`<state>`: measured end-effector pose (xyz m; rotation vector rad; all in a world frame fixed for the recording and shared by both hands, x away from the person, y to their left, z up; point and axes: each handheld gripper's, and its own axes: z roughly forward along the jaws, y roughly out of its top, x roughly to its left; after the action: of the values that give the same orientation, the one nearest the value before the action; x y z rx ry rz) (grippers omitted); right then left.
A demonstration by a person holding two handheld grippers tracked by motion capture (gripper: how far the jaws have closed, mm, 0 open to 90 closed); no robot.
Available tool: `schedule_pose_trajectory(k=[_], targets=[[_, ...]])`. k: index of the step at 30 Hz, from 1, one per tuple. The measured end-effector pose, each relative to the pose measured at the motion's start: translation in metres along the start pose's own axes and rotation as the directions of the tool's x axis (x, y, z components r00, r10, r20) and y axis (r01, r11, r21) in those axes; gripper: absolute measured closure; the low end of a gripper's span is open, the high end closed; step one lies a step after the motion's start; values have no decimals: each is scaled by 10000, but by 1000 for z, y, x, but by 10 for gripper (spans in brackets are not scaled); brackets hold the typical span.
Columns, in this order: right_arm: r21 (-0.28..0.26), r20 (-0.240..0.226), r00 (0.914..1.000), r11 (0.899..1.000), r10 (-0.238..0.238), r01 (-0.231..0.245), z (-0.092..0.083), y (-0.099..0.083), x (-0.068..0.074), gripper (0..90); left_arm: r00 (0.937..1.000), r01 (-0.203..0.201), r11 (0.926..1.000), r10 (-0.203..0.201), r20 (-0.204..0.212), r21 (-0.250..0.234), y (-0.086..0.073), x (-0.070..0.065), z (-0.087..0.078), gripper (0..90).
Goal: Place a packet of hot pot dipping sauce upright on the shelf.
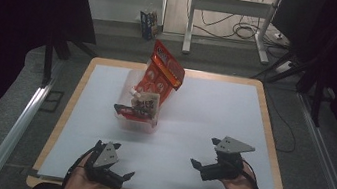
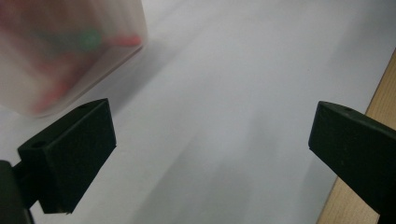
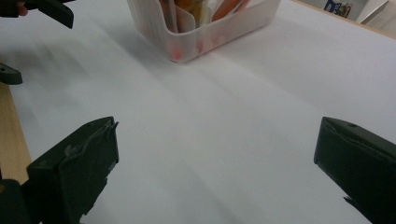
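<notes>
A translucent plastic bin (image 1: pixel 138 119) stands left of the middle of the white table top (image 1: pixel 214 111). It holds several snack packets, and a tall red-orange packet (image 1: pixel 165 71) leans up out of it. My left gripper (image 1: pixel 123 160) is near the front edge, open, with nothing between its jaws. It is open in the left gripper view (image 2: pixel 210 140) too, with the blurred bin (image 2: pixel 70 51) at the upper left. My right gripper (image 1: pixel 204 152) is open and empty at the front right. Beyond the right gripper (image 3: pixel 215 158) in its own view stands the bin (image 3: pixel 205 32).
The table's wooden rim (image 1: pixel 271 140) frames the white top, and the same wooden edge (image 2: pixel 383 102) lies just right of my left gripper. The other gripper's jaws (image 3: pixel 46 9) appear at the top left of the right gripper view. Behind the table are a desk frame (image 1: pixel 229 12) and cables.
</notes>
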<state>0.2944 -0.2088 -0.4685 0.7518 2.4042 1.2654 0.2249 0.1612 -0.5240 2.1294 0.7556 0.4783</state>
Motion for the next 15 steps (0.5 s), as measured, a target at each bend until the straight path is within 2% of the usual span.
schedule_pose_trajectory(k=[9,15], targets=[[86,275,9995,9998,166,-169,-10,-13,-3,0,10000,-32,10000,32,-7,-13,0,0,0,6],[248,643,9979,9997,71,-87,-16,-23,-7,0,10000,-73,10000,73,-13,0,0,-1,0,6]])
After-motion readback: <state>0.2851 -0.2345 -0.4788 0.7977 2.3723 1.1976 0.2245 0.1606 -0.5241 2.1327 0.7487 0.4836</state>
